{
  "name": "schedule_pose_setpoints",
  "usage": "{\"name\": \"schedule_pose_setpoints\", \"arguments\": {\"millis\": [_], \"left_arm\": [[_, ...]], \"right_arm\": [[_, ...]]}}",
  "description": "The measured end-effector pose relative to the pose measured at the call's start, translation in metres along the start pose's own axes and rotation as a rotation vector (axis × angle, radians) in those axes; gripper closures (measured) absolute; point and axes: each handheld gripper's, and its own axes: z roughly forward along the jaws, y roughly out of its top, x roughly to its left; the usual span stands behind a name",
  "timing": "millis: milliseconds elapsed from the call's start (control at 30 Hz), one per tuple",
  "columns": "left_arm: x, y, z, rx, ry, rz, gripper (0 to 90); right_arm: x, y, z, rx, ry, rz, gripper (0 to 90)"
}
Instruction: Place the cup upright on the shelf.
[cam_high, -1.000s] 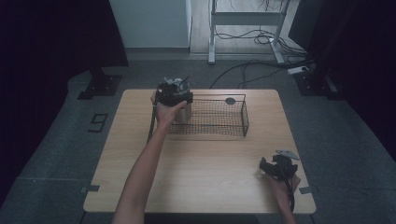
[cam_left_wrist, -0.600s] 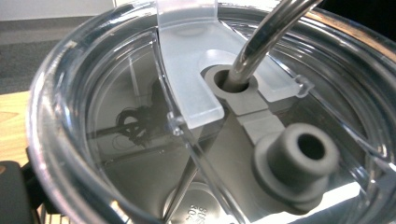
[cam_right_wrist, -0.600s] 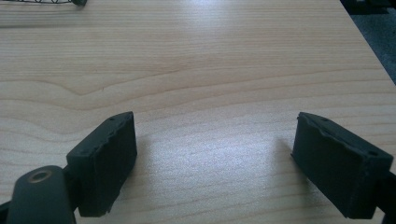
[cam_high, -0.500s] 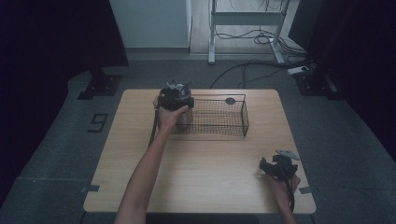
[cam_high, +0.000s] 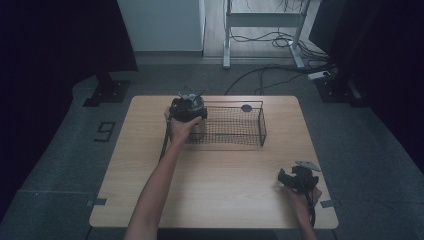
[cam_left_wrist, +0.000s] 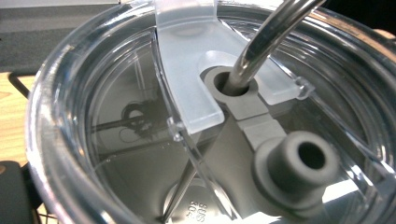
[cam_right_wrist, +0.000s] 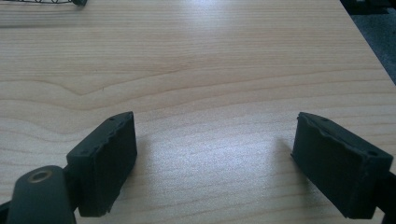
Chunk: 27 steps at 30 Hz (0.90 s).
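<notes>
Lowered since the earlier frames: left gripper (cam_high: 187, 106) with its load, now sitting deeper at the left end of the wire basket (cam_high: 252, 145); right gripper (cam_high: 298, 178) unchanged in place.

Left gripper: carried by the left hand (cam_high: 181, 129), pointing down at the basket's left end. Jaws hidden beneath the gripper body in the high view, but a pale tumbler (cam_high: 196, 126) hangs directly under it, so the grip reads as clamped on that tumbler. The left gripper view looks straight down on the tumbler's clear lid (cam_left_wrist: 187, 60): a frosted sliding tab, a grey rubber seal with a loose plug (cam_left_wrist: 299, 170), and a metal straw (cam_left_wrist: 268, 37) passing through the seal's hole and leaning up to the right.

Tumbler: upright, inside the basket at its left end, just beside the left wall.

Right gripper: well apart from the basket, toward the table's near right corner, held low over the wood by the right hand (cam_high: 300, 197). Jaws spread wide in the right gripper view (cam_right_wrist: 215, 163), nothing between them but bare table (cam_right_wrist: 210, 70).

Basket: black wire, rectangular, set at the far middle of the table. A dark round disc (cam_high: 246, 107) lies just beyond its far rim.
</notes>
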Motion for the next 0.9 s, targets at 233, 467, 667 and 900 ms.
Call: {"name": "schedule_pose_setpoints", "arguments": {"millis": [233,467,667,900], "left_arm": [[-0.006,-0.004,0.0,-0.004,0.008,0.033,3.1],[-0.009,-0.013,-0.003,-0.04,0.02,0.048,3.2],[-0.01,-0.015,-0.003,-0.053,0.024,0.043,3.2],[-0.011,-0.015,-0.005,-0.058,0.03,0.015,2.4]], "right_arm": [[0.0,0.0,0.0,0.0,0.0,0.0,13.5],[0.0,0.0,0.0,-0.001,0.0,-0.001,13.6],[0.0,0.0,0.0,-0.001,0.0,0.0,13.6],[0.0,0.0,0.0,0.0,0.0,0.0,13.6]]}}
